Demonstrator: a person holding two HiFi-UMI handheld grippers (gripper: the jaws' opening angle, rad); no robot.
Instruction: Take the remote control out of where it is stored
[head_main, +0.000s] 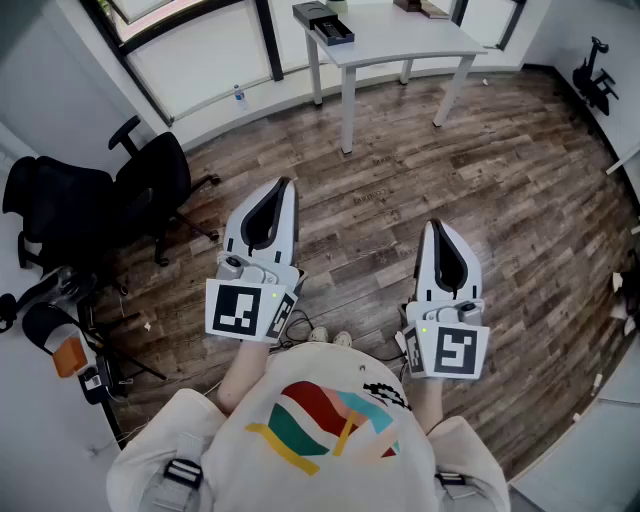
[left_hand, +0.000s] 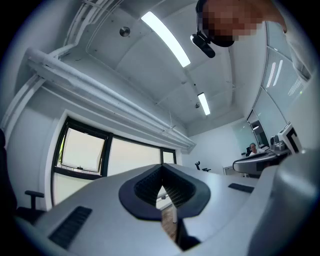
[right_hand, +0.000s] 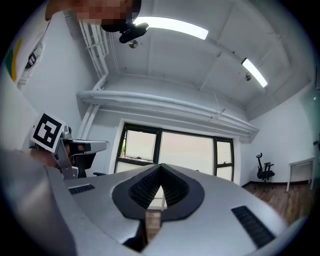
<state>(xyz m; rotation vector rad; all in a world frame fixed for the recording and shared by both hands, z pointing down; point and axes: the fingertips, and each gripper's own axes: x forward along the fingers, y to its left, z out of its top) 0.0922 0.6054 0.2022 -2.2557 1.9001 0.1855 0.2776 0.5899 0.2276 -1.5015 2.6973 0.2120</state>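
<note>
Jaws: left gripper (head_main: 284, 188) closed; right gripper (head_main: 437, 230) closed; floor (head_main: 400, 190) bare up to table (head_main: 400, 40)

No words or numbers can be read; the two marker cubes (head_main: 240, 310) (head_main: 455, 352) show only black-and-white square patterns.

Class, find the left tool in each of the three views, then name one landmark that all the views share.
Head view: the left tool is left of centre, tip pointing up the picture.
Left gripper view: the left tool fills the lower half, jaws together.
Right gripper view: the left tool is at the left edge, with its marker cube.
Shared landmark: the black-framed windows.
</note>
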